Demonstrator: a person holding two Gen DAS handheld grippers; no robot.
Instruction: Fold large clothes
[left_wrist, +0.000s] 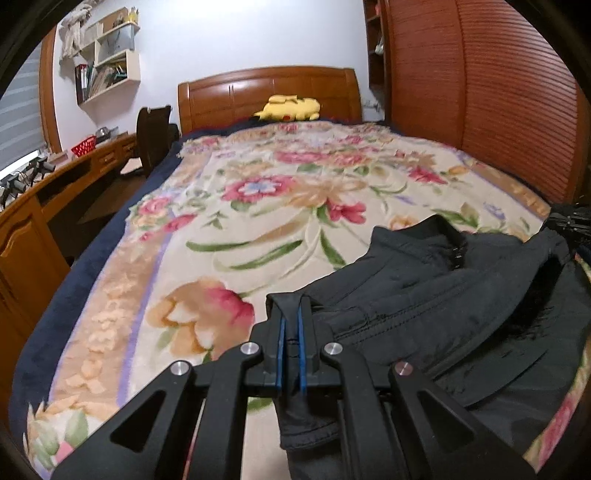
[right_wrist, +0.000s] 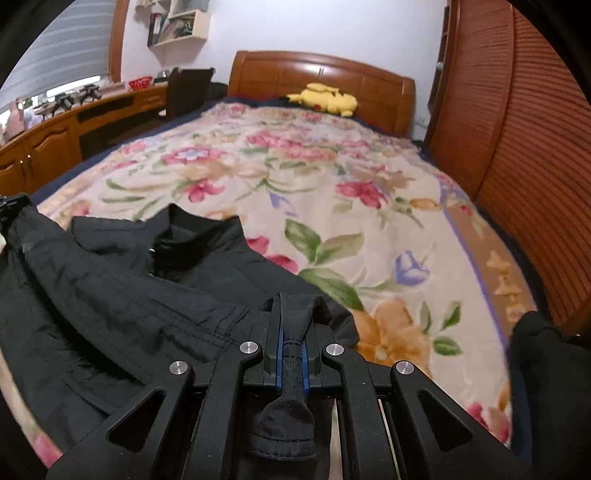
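Note:
A black padded jacket (left_wrist: 436, 280) lies spread on the floral blanket (left_wrist: 258, 192) at the near end of the bed, its collar pointing toward the headboard. My left gripper (left_wrist: 291, 306) is shut on a fold of the jacket's left edge, with cloth hanging down between its blue pads. In the right wrist view the same jacket (right_wrist: 110, 288) fills the lower left. My right gripper (right_wrist: 293, 310) is shut on a bunched piece of the jacket's right edge, and a cuff-like end droops under its fingers. Both grippers sit low over the blanket.
The wooden headboard (left_wrist: 269, 88) with a yellow plush toy (left_wrist: 291, 107) stands at the far end. A slatted wooden wardrobe (left_wrist: 498, 103) runs along the right side. A desk (left_wrist: 55, 192) and dark chair (left_wrist: 153, 129) stand on the left. A dark shape (right_wrist: 543, 354) shows at the lower right.

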